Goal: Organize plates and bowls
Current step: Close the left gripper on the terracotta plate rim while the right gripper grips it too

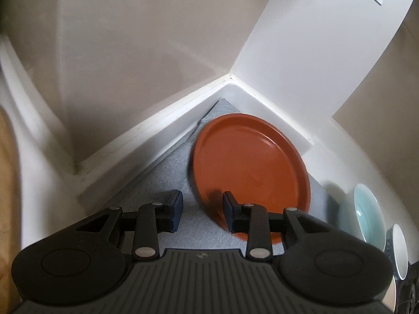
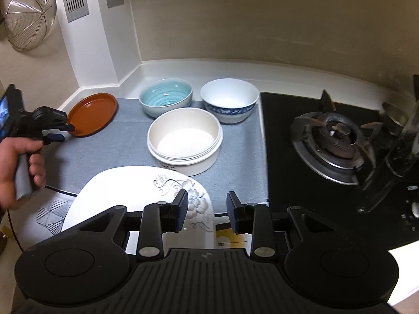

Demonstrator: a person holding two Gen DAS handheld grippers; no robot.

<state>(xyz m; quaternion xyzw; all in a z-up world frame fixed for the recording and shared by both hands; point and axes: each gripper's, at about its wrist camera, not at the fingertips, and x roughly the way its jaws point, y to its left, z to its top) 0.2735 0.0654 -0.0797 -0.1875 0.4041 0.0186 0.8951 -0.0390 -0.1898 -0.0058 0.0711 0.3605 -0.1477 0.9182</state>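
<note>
An orange-brown plate point(image 1: 251, 167) lies on a grey mat point(image 1: 167, 172) in the counter corner; it also shows in the right wrist view point(image 2: 93, 113). My left gripper point(image 1: 202, 209) is open, its right finger over the plate's near rim; it shows at the left of the right wrist view point(image 2: 61, 132). My right gripper point(image 2: 207, 213) is open and empty above a white flowered plate point(image 2: 125, 193). A teal bowl point(image 2: 165, 100), a blue-patterned white bowl point(image 2: 229, 99) and a cream bowl point(image 2: 184, 141) stand on the mat point(image 2: 235, 162).
A gas stove point(image 2: 332, 136) fills the counter to the right of the mat. A wire strainer point(image 2: 28, 15) hangs on the wall at upper left. White walls close in the corner behind the orange plate point(image 1: 146, 60).
</note>
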